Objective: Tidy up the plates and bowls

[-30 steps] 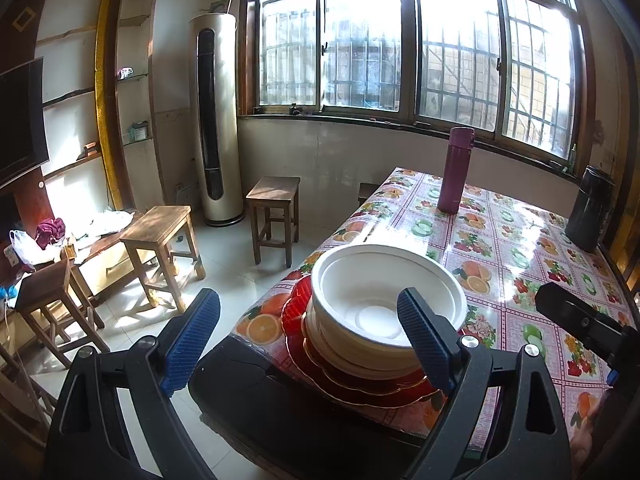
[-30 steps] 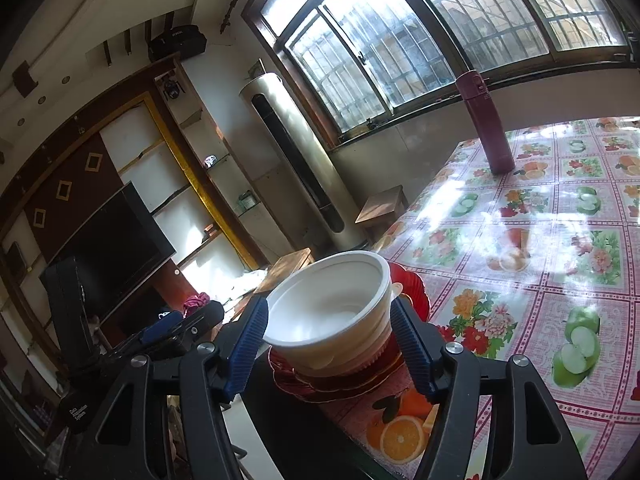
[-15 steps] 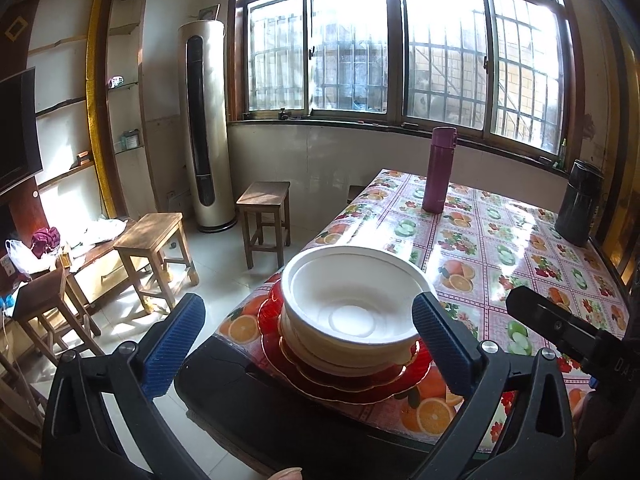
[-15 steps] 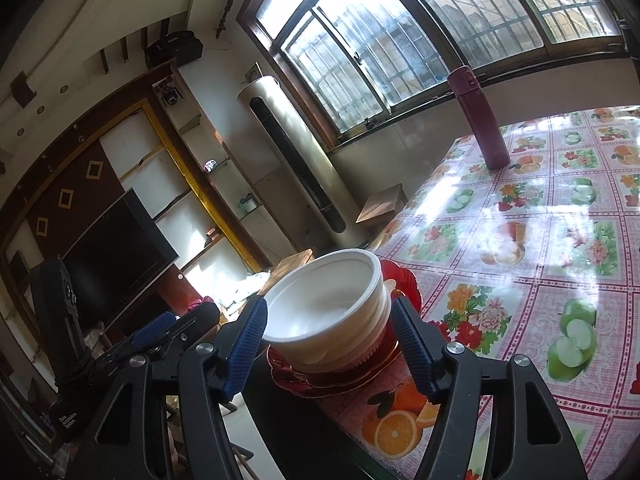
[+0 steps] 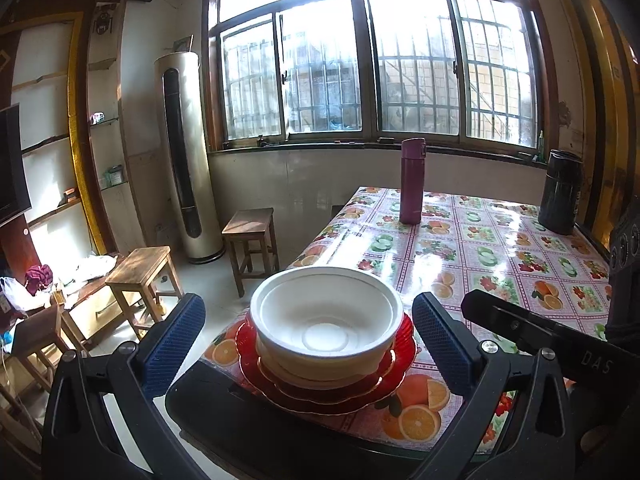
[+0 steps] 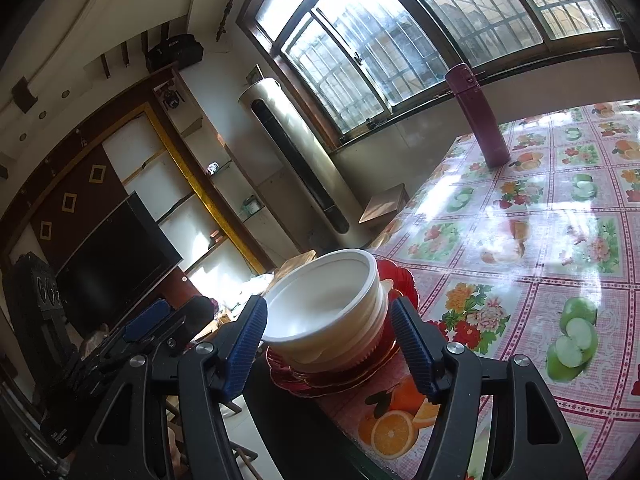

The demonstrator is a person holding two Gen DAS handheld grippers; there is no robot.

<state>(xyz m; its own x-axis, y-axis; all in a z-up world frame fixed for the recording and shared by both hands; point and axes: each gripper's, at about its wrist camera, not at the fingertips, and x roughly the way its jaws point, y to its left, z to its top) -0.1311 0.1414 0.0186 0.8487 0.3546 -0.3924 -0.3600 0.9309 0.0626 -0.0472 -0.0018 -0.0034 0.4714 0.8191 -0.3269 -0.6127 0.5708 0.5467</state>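
The table (image 5: 500, 248) carries red plates (image 5: 394, 364) at its near corner, with a white bowl (image 5: 326, 322) stacked on them. The left gripper (image 5: 308, 344) stands wide open, clear of the bowl. The right gripper (image 6: 328, 344) clasps the bowl's sides.

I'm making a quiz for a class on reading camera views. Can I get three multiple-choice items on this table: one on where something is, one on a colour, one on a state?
1. Where does the white bowl sit?
A. On the stacked red plates near the table's corner
B. Beside the black jug
C. On a stool

2. What colour is the tall bottle at the table's far side?
A. Green
B. Magenta
C. White

3. How is the left gripper?
A. Shut on the bowl
B. Open, clear of the bowl
C. Holding a plate

Key: 1 A, red rims show under the bowl. 2 B, it stands magenta below the window. 3 B, both pads stand off to either side of the bowl.
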